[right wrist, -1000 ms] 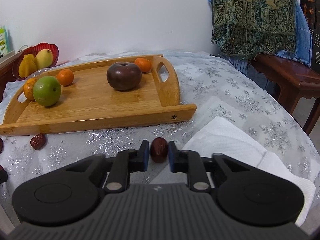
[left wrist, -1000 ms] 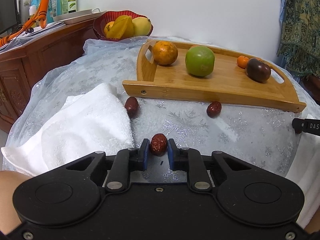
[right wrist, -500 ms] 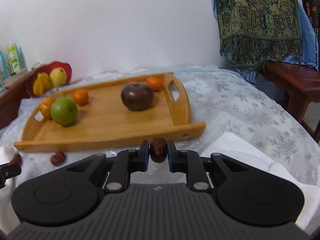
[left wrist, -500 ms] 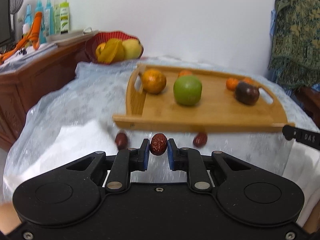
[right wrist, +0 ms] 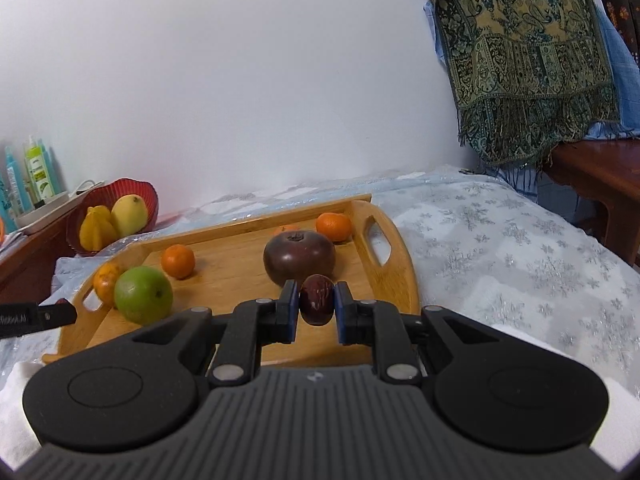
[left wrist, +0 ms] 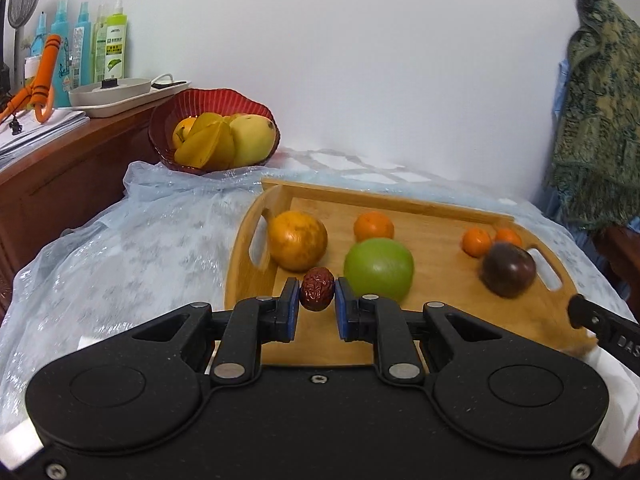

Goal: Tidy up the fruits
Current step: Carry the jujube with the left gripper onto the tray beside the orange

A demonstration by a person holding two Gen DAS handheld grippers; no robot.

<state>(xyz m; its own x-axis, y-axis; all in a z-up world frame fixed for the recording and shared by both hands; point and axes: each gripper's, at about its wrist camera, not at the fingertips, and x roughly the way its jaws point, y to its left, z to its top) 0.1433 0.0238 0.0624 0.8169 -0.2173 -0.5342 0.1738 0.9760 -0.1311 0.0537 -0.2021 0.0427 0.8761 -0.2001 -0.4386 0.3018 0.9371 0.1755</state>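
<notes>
A wrinkled red date [left wrist: 317, 289] is clamped between the left gripper [left wrist: 317, 304]'s blue pads, above the near edge of the wooden tray [left wrist: 432, 200]. A darker red date [right wrist: 316, 299] is pinched in the right gripper [right wrist: 316, 312], also over the tray's near part. On the tray lie a green apple [left wrist: 379, 269], a large orange [left wrist: 297, 241], small tangerines [left wrist: 373, 225] and a dark purple fruit [left wrist: 508, 274].

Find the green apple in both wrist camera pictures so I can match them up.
Left wrist view: green apple sits centre, just right of the left gripper.
Right wrist view: green apple sits lower left, at the tray's near-left end.
Shared landmark: the wooden tray, also seen at.
</notes>
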